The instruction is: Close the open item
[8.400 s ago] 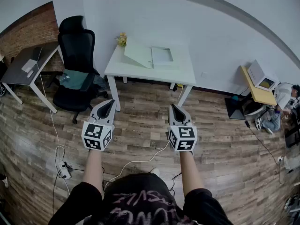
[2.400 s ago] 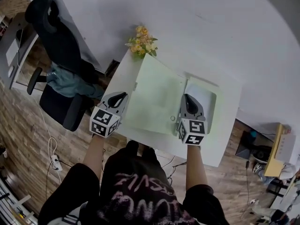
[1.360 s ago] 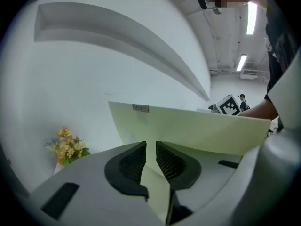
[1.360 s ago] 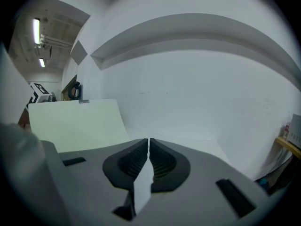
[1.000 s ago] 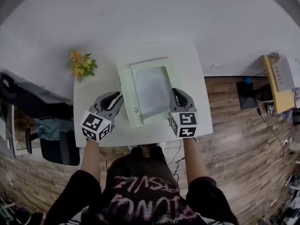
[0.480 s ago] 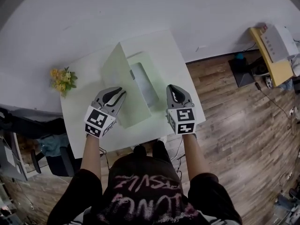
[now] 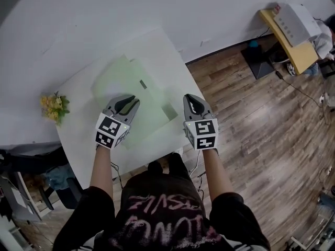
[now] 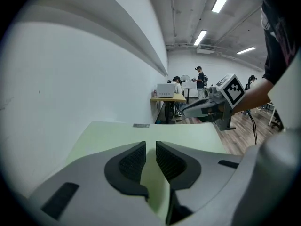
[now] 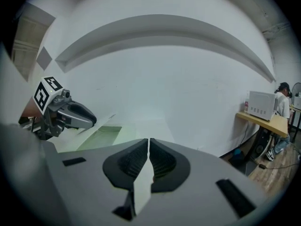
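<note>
A pale green box (image 7: 159, 107) lies on the white table (image 7: 78, 127), and its lid (image 7: 118, 77) is raised and tilted over it. My left gripper (image 7: 127, 101) is at the lid's near edge; its jaws stand a narrow gap apart with nothing between them. From the left gripper view (image 8: 150, 147) the lid's green face (image 8: 141, 133) fills the space just ahead. My right gripper (image 7: 192, 102) hovers by the table's right edge, beside the box, its jaws together and empty (image 9: 149, 145). The right gripper view shows the box's inside (image 9: 101, 134) and the left gripper (image 9: 70, 114) at the lid.
A bunch of yellow flowers (image 7: 54, 106) sits on the table's left end. Wooden floor (image 7: 246, 103) lies to the right. A yellow desk (image 7: 290, 46) with a white device (image 7: 296, 21) stands at the far right. A white wall runs behind the table.
The head view has swung left to right across the table. The lid, which stood steeply upright half a second ago, now leans lower over the box, with the left gripper still at it.
</note>
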The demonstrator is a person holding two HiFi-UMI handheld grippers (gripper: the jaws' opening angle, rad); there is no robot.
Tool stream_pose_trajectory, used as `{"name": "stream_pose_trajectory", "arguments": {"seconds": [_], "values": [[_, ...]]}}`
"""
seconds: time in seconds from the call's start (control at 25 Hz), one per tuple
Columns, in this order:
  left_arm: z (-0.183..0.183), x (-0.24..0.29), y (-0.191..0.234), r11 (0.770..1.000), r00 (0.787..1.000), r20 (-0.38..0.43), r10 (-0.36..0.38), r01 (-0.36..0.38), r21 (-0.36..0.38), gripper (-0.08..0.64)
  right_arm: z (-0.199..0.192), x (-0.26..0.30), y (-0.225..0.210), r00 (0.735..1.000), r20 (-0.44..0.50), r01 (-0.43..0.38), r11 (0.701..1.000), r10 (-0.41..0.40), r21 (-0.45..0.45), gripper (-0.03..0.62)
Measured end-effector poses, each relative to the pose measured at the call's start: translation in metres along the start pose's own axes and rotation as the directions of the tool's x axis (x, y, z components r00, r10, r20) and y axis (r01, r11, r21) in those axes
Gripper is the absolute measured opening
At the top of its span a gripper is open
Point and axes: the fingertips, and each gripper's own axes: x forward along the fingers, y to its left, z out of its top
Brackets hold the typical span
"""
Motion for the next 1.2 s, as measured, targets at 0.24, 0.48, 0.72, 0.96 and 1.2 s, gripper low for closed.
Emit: {"name": "stream_pose_trajectory", "arguments": {"seconds": [0.24,0.48,0.72,0.96,1.2], "values": [[-0.003,0.036,-0.009,0.999,0.997,-0.068,-0.039,0.038,-0.017,0.075,-0.010,-0.008,-0.024,0.999,-0.020,0.031,0.999,-0.030,0.013,0.028],[-0.019,0.062,-0.015,0.998,0.982,-0.179,-0.067,0.062,-0.034,0.077,-0.020,-0.012,-0.038,0.998,-0.042,0.051,0.998,-0.050,0.026,0.028],[-0.035,0.081,-0.023,0.996,0.959,-0.269,-0.088,0.089,-0.008,0.078,-0.029,-0.016,-0.052,0.996,-0.061,0.071,0.997,-0.069,0.033,0.028],[-0.039,0.087,-0.024,0.994,0.946,-0.305,-0.108,0.098,-0.049,0.084,-0.036,-0.020,-0.061,0.994,-0.077,0.085,0.995,-0.082,0.042,0.028],[-0.042,0.092,-0.025,0.993,0.938,-0.326,-0.119,0.105,-0.059,0.084,-0.036,-0.014,-0.056,0.995,-0.077,0.066,0.997,-0.063,0.038,0.028]]}}
